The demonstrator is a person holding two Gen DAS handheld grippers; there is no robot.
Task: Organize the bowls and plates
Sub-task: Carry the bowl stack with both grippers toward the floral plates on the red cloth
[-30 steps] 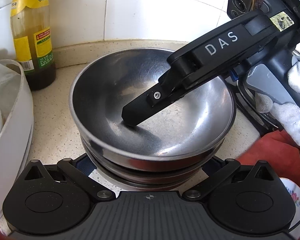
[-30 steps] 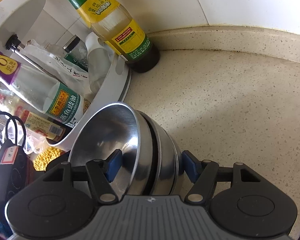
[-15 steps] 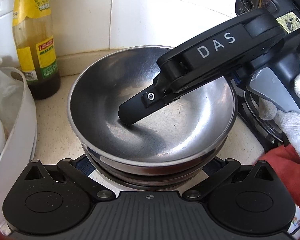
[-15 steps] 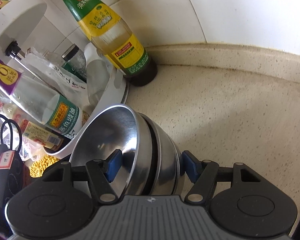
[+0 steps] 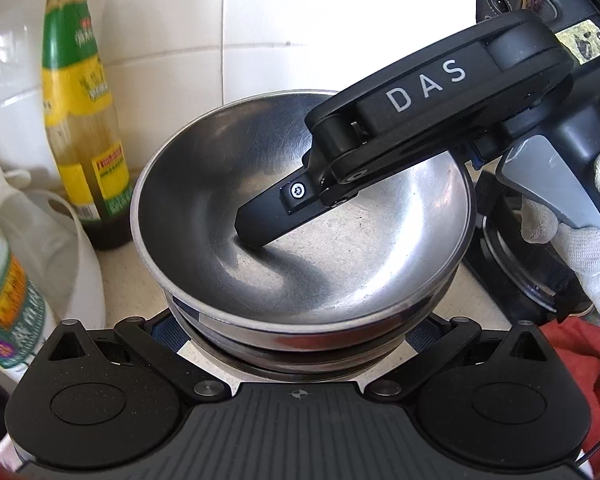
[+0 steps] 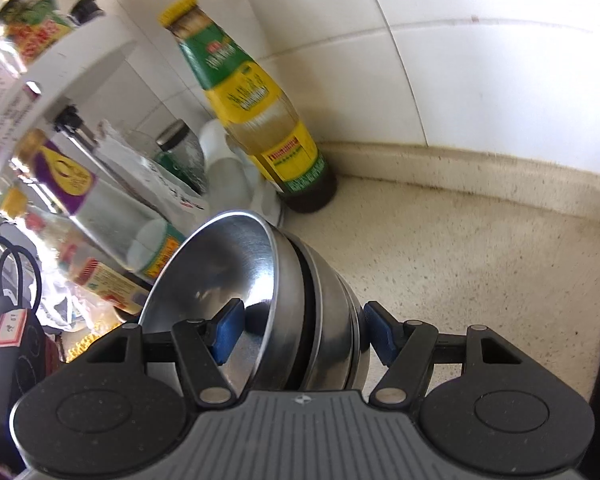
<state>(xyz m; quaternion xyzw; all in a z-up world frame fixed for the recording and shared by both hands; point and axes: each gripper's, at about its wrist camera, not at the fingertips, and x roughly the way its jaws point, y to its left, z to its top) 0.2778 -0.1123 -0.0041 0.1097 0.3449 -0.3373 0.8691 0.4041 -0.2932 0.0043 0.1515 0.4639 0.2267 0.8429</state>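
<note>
A stack of nested steel bowls point(image 5: 360, 264) hangs above the speckled counter point(image 6: 460, 260), held from two sides. My left gripper point(image 5: 296, 336) is shut on the lower bowls, a blue pad against each side. My right gripper point(image 6: 304, 334) is shut on the stack point(image 6: 312, 300): one blue pad presses inside the top bowl, the other against the underside of the bottom bowl. In the left wrist view its inner finger point(image 5: 268, 224) reaches down into the top bowl, and the outer finger is hidden behind the stack.
A tall oil bottle point(image 5: 84, 140) point(image 6: 256, 112) stands by the tiled wall. To its left is a white rack point(image 6: 60, 64) crowded with bottles. A white-gloved hand point(image 5: 580, 248) holds the right gripper. A red cloth point(image 5: 580, 344) and a dark round appliance point(image 5: 520, 272) lie right.
Both grippers have risen together with the bowl stack held between them. The counter has dropped away, and more of the bottle and wall shows. Neither grip has changed.
</note>
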